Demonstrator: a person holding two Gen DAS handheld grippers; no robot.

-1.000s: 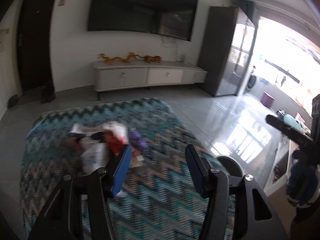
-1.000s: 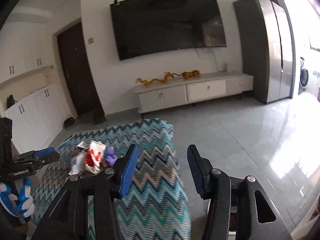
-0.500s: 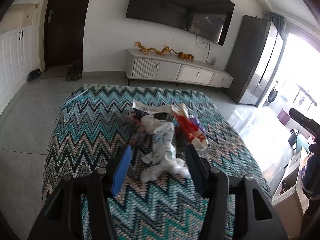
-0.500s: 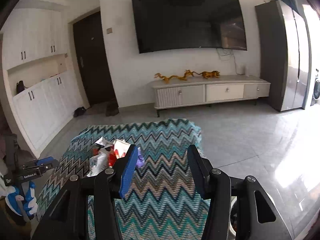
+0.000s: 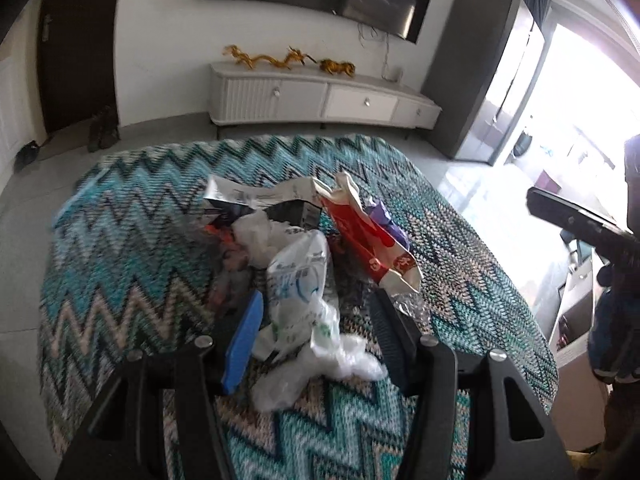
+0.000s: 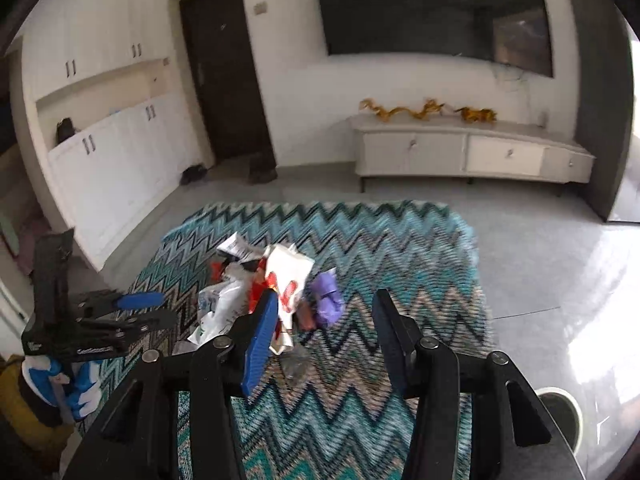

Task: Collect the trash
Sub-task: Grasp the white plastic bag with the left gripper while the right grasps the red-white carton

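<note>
**Both grippers open over the trash pile on the rug**

Left gripper is angled down at the rug, jaws spread, nothing clamped. White plastic bag with blue-green print sits in the gap between its fingers in the left wrist view; can't tell if the pads touch it, no squeeze visible.

Right gripper is also unclenched, holding nothing. Its jaws have just been closing a bit, with only rug and pile edge seen between them. It hangs short of the pile, off to the pile's right side.

Trash pile lies near the middle of the zigzag teal rug on the tiled floor:
- red-and-white paper bag, crumpled, on its side
- purple wrapper just beside it, on the right
- black-and-white printed paper at the far edge
- clear crumpled plastic at the near right edge

Blue-and-white gloved hand holds the left gripper, seen at the right wrist view's left edge.
</note>
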